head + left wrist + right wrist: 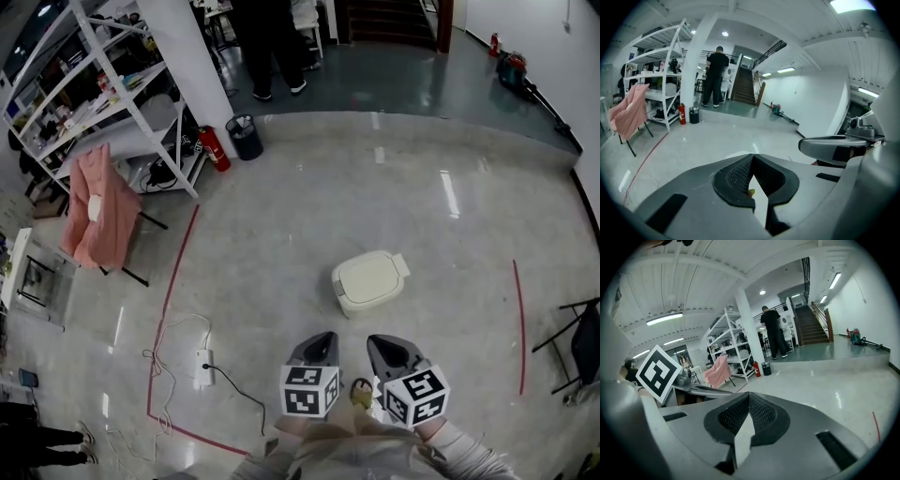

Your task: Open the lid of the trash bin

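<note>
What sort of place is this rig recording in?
Probably a lab or workshop hall: metal shelves loaded with gear, red tape lines marking the polished floor, and a fire extinguisher beside the shelves.

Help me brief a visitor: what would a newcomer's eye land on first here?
The cream trash bin stands alone, lid down, on the grey floor just ahead of the left gripper and right gripper, both shut and empty. At far left, a pink garment hangs draped beside white shelving.
</note>
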Demonstrator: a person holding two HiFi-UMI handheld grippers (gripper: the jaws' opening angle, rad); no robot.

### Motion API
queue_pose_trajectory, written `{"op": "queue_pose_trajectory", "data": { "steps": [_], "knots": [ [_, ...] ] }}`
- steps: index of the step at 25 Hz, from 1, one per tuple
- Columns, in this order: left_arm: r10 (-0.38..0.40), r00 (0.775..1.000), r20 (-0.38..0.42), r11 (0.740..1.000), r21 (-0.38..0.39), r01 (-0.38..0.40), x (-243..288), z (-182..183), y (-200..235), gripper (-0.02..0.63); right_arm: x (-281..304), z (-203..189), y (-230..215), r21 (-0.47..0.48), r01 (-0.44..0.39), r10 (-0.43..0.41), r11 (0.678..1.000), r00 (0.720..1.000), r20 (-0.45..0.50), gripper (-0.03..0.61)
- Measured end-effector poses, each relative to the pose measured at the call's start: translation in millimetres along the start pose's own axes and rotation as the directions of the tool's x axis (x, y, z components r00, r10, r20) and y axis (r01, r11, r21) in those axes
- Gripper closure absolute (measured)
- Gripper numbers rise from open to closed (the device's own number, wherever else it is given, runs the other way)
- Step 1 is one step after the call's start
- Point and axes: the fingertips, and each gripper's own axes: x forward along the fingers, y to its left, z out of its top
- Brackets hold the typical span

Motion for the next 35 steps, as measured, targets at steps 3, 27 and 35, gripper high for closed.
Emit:
{"op": "queue_pose_trajectory", "data": {
  "steps": [3, 27, 35],
  "knots": [
    [0.008, 1.0, -0.029, 1.0, -0.001, -0.008, 19.7, -3.7, 9.1, 0.609, 17.9, -7.5, -13.6, 0.027, 0.008, -0.007, 1.0, 1.0, -0.026, 0.575],
    [-0.021, 0.971, -0.236, 1.0, 0.013, 0.025, 268.2, -81.2, 111.2, 0.609, 169.0, -114.8, -120.8, 0.186, 0.205, -0.168, 0.961, 0.966, -0.199, 0.575],
    [0.003, 0.95, -0.312, 1.0, -0.002, -0.004, 350.9, -151.4, 152.5, 0.61, 200.2, -168.3, -129.5, 0.209, 0.202, -0.146, 0.957, 0.956, -0.254, 0.576]
  ]
}}
